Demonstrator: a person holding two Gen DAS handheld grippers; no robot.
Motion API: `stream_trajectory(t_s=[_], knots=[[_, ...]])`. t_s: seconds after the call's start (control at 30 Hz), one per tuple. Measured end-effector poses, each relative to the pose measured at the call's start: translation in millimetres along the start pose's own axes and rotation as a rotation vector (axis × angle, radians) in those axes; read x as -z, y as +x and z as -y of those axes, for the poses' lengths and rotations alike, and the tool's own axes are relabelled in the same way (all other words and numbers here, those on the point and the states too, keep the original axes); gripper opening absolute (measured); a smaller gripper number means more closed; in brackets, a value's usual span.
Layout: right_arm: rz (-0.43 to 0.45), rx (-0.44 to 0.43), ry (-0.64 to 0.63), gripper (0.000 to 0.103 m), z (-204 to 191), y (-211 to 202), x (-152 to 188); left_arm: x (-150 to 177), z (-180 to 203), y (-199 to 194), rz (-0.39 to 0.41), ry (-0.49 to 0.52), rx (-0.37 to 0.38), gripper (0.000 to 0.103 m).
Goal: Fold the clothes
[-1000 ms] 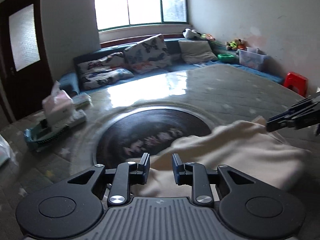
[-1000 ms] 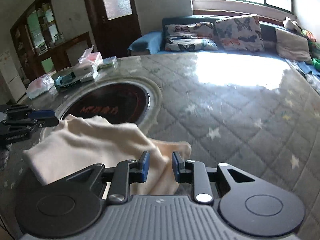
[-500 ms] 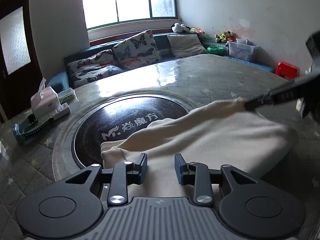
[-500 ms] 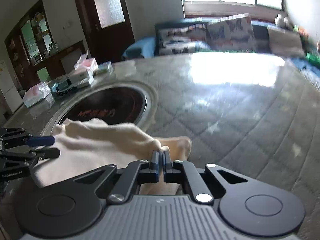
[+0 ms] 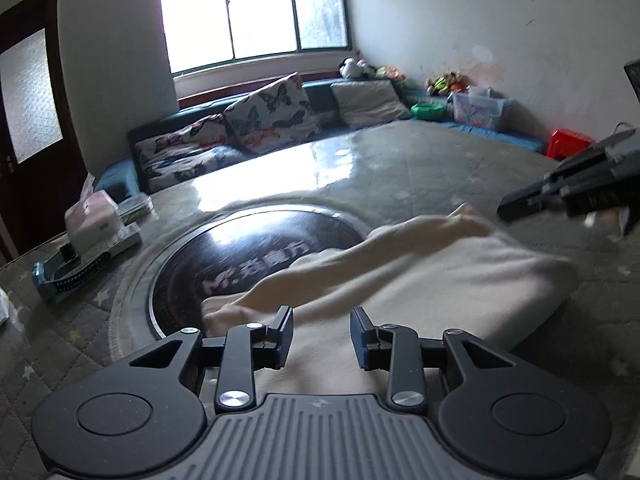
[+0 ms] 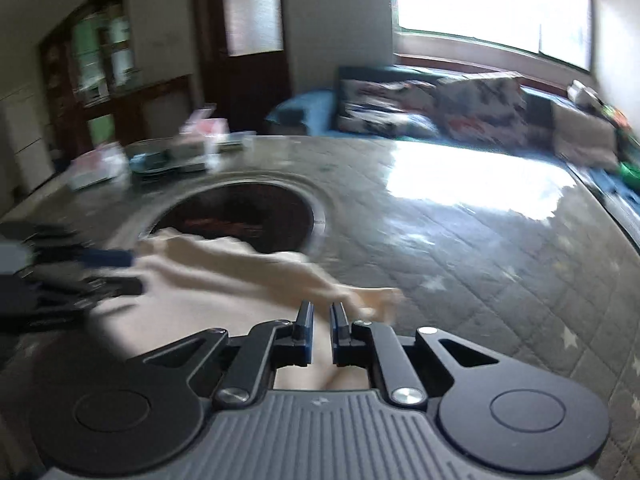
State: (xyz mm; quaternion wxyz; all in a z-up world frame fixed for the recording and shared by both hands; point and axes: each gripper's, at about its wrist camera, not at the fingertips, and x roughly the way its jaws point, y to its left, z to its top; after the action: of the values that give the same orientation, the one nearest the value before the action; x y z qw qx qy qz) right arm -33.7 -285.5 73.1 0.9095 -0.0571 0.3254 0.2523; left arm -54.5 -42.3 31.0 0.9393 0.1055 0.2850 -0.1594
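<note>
A cream garment (image 5: 420,280) lies folded on the quilted table, partly over the dark round inset (image 5: 248,248). My left gripper (image 5: 320,334) is open just above its near edge, holding nothing. My right gripper (image 6: 320,330) hovers over the garment (image 6: 208,292) near its right end, jaws a small gap apart and nothing clamped between them. The right gripper also shows at the right of the left wrist view (image 5: 568,196). The left gripper shows blurred at the left of the right wrist view (image 6: 76,276).
A tissue box (image 5: 94,220) and a blue toy boat (image 5: 68,276) sit on the table's far left. A sofa with butterfly cushions (image 5: 272,120) runs behind the table. A red stool (image 5: 568,142) stands at the right.
My right gripper has let go of the garment's end and its jaws have parted slightly. The garment's top layer has dropped flatter. My left gripper stays open and has lifted a little.
</note>
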Motion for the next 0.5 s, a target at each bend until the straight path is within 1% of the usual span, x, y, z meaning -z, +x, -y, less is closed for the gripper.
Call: stream_trajectory(t_s=[0.07, 0.17, 0.3, 0.4, 0.5], knots=[[-0.009, -0.041, -0.021, 0.008, -12, -5, 5, 0, 6, -4, 0.013, 0.009, 0.021, 0.034], [-0.025, -0.071, -0.045, 0.008, -24, -6, 16, -1, 15, -11, 0.032, 0.022, 0.053, 0.034], [-0.051, -0.031, -0.017, 0.007, -19, 3, 32, 9, 23, -8, 0.009, 0.047, 0.061, 0.034], [-0.052, -0.033, 0.026, 0.006, -7, 7, 38, 15, 21, -5, -0.009, 0.033, 0.066, 0.034], [-0.049, -0.030, 0.007, 0.006, -9, 5, 32, 15, 20, -4, -0.010, 0.024, 0.072, 0.034]])
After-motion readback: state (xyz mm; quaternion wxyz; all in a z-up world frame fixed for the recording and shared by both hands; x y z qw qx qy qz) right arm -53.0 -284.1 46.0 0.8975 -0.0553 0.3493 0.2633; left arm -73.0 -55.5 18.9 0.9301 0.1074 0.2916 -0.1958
